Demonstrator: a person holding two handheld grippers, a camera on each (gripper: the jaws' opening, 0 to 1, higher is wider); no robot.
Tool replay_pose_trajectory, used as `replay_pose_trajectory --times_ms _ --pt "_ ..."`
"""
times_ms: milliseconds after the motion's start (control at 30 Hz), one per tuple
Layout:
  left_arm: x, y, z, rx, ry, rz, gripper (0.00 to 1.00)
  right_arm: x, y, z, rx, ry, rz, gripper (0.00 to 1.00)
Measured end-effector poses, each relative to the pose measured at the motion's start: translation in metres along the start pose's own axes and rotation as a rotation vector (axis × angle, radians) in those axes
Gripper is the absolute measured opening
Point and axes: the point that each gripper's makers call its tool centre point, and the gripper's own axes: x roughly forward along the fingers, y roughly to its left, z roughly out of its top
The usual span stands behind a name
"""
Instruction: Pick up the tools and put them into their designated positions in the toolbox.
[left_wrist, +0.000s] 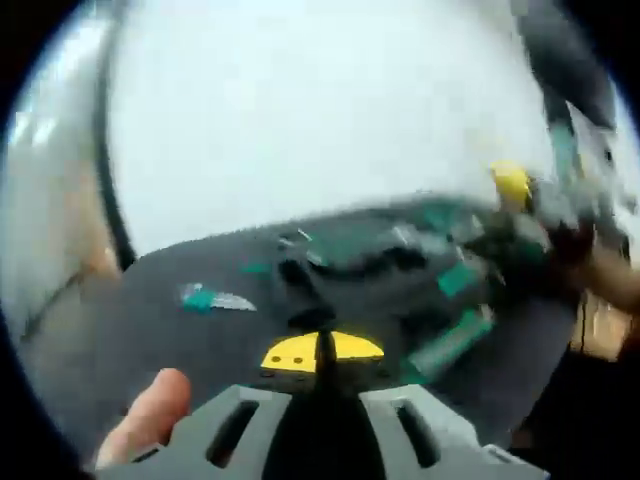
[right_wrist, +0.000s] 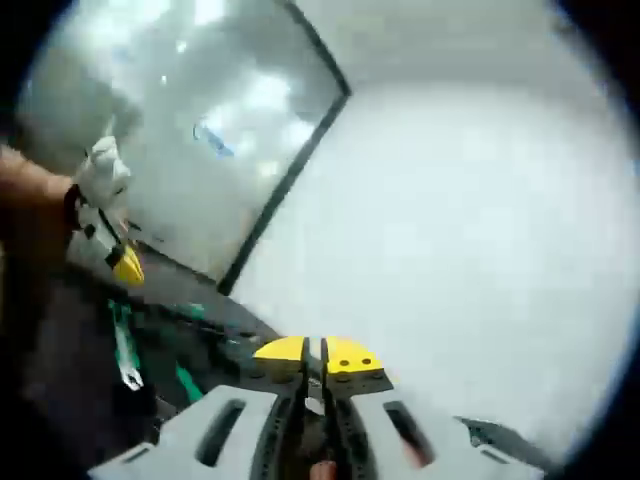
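Both grippers, left (left_wrist: 322, 362) and right (right_wrist: 322, 362), clenched empty (views blurred); steady them, then approach green-handled tools (left_wrist: 450, 340) at two o'clock.

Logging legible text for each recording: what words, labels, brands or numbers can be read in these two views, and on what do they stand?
None can be read.
Blurred green-handled tools on the dark grey surface: no legible marking.
Faint blue scribble on the glossy whiteboard-like panel: too blurred to read.
Yellow-tipped left gripper and yellow-tipped right gripper: no text visible.
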Motion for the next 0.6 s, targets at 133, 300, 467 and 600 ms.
replay_pose_trajectory --times_ms 133,300,467,600 --pt "-0.001 0.027 -0.012 -0.09 -0.044 0.115 0.13 -0.008 -0.009 0.02 -0.061 -0.113 -0.078 0.05" --pt "0.019 0.044 -0.023 -0.107 -0.04 0.226 0.25 -0.005 0.002 0.003 -0.126 -0.009 -0.041 0.06" --pt "0.04 0.06 -0.013 -0.184 -0.06 0.319 0.33 -0.011 0.0 0.006 -0.1 -0.026 -0.036 0.06" --pt "0.071 0.076 -0.011 -0.205 -0.036 0.329 0.34 -0.012 -0.003 0.008 -0.082 -0.036 -0.045 0.06"
